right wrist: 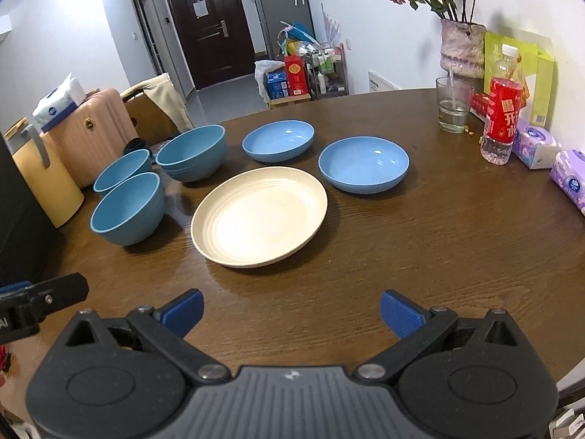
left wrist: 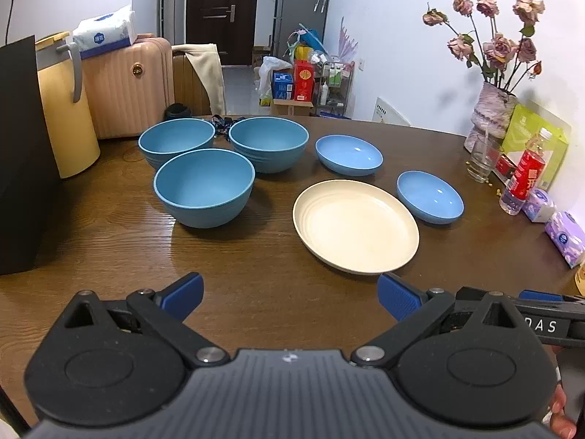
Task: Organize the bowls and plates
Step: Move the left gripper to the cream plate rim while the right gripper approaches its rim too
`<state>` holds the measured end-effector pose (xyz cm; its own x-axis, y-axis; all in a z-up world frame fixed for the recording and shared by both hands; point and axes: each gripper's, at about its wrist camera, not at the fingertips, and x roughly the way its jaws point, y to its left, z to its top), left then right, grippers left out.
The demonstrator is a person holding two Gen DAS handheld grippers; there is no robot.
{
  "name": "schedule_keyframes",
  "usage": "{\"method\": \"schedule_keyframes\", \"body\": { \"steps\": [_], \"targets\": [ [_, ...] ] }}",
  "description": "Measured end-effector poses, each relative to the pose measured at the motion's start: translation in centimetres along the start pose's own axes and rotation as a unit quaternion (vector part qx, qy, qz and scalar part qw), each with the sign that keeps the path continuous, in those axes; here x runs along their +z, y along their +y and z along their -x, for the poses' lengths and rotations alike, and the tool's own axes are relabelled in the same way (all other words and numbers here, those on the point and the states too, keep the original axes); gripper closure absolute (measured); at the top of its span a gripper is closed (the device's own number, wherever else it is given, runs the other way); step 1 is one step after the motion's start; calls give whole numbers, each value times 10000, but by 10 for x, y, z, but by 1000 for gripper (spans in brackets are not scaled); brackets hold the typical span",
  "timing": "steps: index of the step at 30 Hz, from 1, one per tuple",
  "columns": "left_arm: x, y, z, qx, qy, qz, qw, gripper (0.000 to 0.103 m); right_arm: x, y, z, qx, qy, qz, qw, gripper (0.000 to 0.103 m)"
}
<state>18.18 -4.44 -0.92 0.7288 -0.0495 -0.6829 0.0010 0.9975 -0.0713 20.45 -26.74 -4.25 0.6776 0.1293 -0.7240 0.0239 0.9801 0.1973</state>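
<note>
The round dark-brown wooden desk (right wrist: 420,256) shows open grain under a soft sheen. The cream ridged plate (right wrist: 259,216) and three deep teal-blue bowls (left wrist: 204,186) look matt, like plastic. The two shallow light-blue dishes (right wrist: 363,164) are glossy with bright highlights. The clear drinking glass (right wrist: 453,104) looks smooth.

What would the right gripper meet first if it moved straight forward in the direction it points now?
Most likely the cream plate, which lies directly ahead of the open right gripper. Height over the table is unclear, so it might pass above the rim.
</note>
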Motion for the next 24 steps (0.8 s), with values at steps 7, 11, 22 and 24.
{"method": "schedule_keyframes", "body": {
  "steps": [7, 11, 22, 24],
  "targets": [
    [13, -8, -21, 80, 99, 50, 9999, 0, 17, -10, -19, -83, 91, -50, 9999, 0],
    [20, -9, -33, 121, 167, 110, 9997, 0, 26, -14, -31, -94, 168, -64, 9998, 0],
    [37, -12, -69, 270, 436, 243, 9984, 0, 48, -16, -65, -138, 419, 49, 9990, 0],
    [40, -14, -75, 283, 471, 251, 9982, 0, 52, -15, -71, -134, 457, 87, 9988, 0]
  ]
}}
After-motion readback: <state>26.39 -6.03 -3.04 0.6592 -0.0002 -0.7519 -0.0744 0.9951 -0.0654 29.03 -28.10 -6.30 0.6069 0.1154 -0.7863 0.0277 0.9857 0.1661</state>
